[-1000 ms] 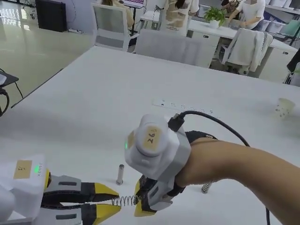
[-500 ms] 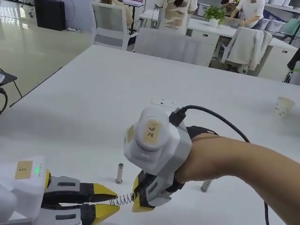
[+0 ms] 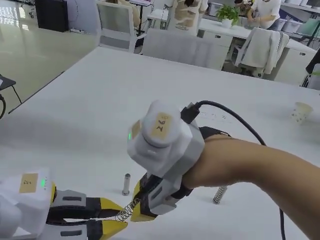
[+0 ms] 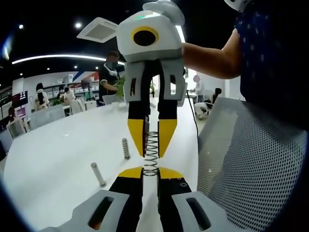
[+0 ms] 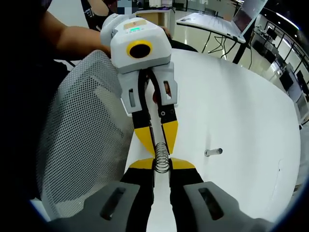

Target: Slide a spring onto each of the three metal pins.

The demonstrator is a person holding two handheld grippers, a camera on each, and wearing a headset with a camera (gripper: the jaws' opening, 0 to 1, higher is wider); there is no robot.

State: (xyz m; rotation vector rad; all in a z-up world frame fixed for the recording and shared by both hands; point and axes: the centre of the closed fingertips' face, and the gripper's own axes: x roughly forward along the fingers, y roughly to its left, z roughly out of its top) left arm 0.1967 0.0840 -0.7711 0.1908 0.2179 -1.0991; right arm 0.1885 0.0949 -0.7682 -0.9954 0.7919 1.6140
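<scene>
The spring (image 3: pixel 127 210) is strung low over the table (image 3: pixel 100 100), with the left tongs (image 3: pixel 118 216) pinched shut on one end and the right tongs (image 3: pixel 137 206) on the other, near a bare pin (image 3: pixel 126 184). It looks light and bendy, so I'd hold it gently by the end coils.

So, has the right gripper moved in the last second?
Yes. In the head view the right gripper has edged left, closer to the bare pin and the left gripper, shortening the spring between them.
</scene>
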